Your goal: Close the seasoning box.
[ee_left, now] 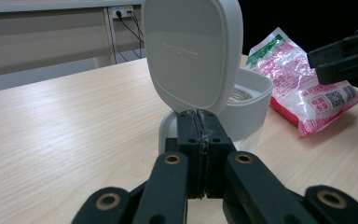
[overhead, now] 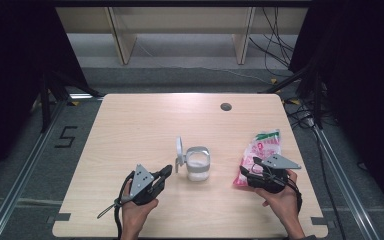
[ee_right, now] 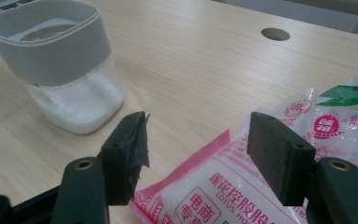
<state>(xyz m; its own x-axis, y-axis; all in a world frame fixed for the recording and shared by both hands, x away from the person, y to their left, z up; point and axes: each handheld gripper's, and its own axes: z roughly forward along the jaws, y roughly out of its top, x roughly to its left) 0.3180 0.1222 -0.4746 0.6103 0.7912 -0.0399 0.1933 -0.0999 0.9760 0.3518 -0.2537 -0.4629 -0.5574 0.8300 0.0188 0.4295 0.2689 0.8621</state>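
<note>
White granules fill the clear plastic jar with a grey collar, mid-table, its white hinged lid upright. The left gripper sits pinched closed, empty, just beside it. The right gripper straddles a pink-and-white plastic bag, pads wide apart. A loose grip could spill the bag; a nudge could topple the jar.

The high view looks forward and down from above the person's edge of the table, taking in its whole top. The left gripper view sits low and close, facing the container at 12 o'clock. The right gripper view, equally low, has that container at 10 o'clock. Both gripper views share the bag.
</note>
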